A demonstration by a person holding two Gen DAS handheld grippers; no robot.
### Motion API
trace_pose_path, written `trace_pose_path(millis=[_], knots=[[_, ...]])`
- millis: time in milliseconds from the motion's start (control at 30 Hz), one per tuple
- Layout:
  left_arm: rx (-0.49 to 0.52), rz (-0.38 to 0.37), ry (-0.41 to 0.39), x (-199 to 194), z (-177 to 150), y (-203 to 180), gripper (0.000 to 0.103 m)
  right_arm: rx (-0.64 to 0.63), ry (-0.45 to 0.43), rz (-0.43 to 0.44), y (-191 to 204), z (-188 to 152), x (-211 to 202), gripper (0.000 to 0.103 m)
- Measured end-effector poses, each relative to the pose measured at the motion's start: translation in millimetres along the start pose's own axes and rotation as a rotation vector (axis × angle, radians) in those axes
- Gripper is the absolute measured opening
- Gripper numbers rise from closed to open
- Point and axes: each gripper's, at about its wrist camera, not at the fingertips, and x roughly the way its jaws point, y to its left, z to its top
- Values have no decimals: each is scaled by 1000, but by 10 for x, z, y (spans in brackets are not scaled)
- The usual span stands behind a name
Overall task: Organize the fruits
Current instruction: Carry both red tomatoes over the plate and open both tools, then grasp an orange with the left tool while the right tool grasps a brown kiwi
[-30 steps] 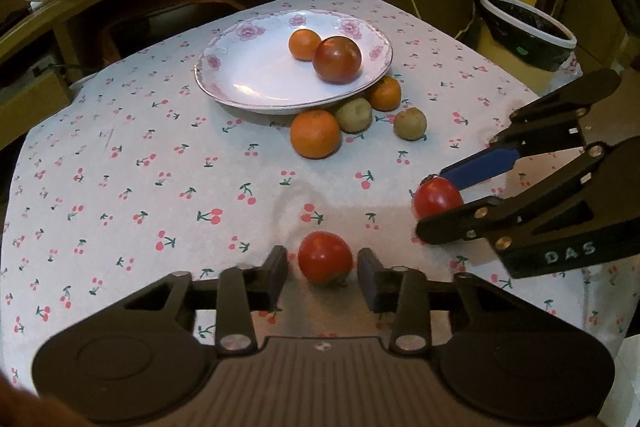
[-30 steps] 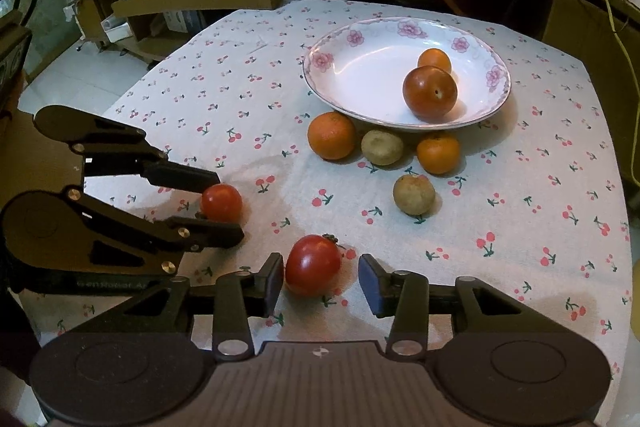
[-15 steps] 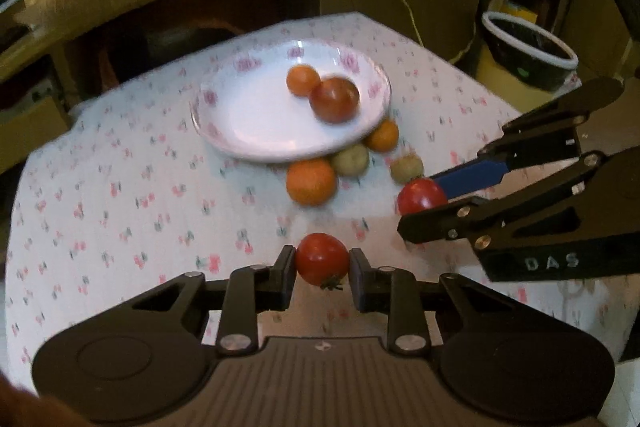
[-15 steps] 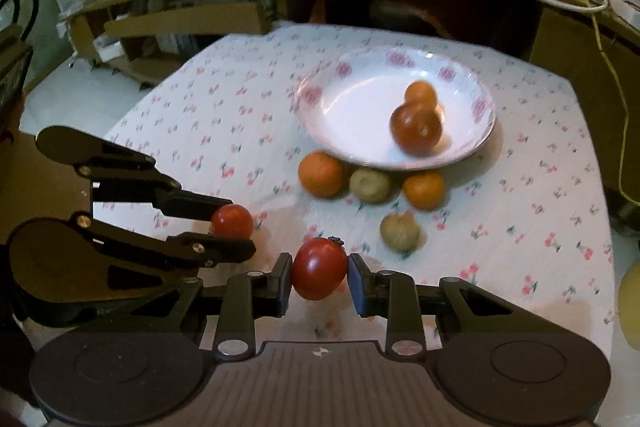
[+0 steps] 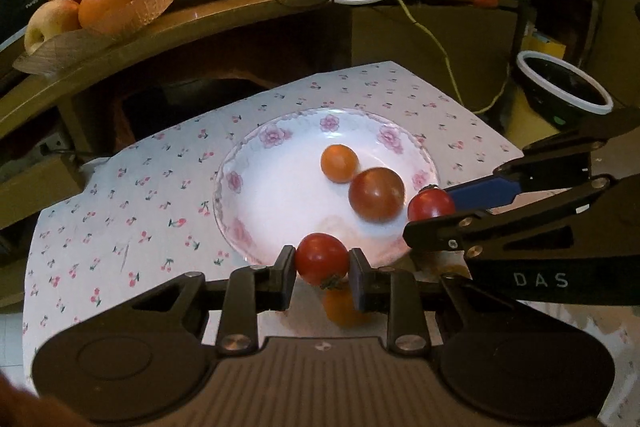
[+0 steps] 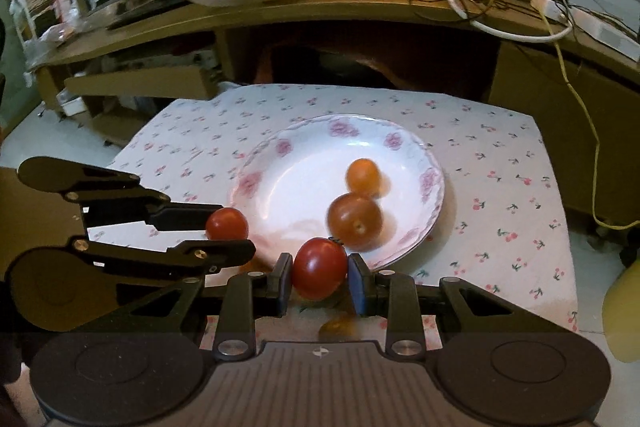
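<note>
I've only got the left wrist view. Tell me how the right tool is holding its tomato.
Observer: In the right wrist view, the right tool is shut on the right tomato, with a blue pad on each side, above the plate's near rim.
Operator: Now report the left tomato from that side.
Observer: The left tomato hangs at the plate's left rim, not over the middle.

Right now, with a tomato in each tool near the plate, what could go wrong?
1. The two tools come in close together; the left tool and right tool may collide over the plate.
2. A dropped left tomato or right tomato could hit the dark tomato or small orange and push them toward the rim.
3. Squeezing too hard may bruise the tomatoes.
</note>
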Motion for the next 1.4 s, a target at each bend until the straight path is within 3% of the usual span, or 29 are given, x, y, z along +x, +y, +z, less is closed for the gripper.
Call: trace_pose_path(millis=[700, 1400], knots=[[-22, 38, 44, 362, 69, 70, 33, 8, 28, -30, -163, 155, 387, 33], [-13, 28, -3, 156, 95, 56, 42, 22, -26, -48, -274, 157, 193, 40]])
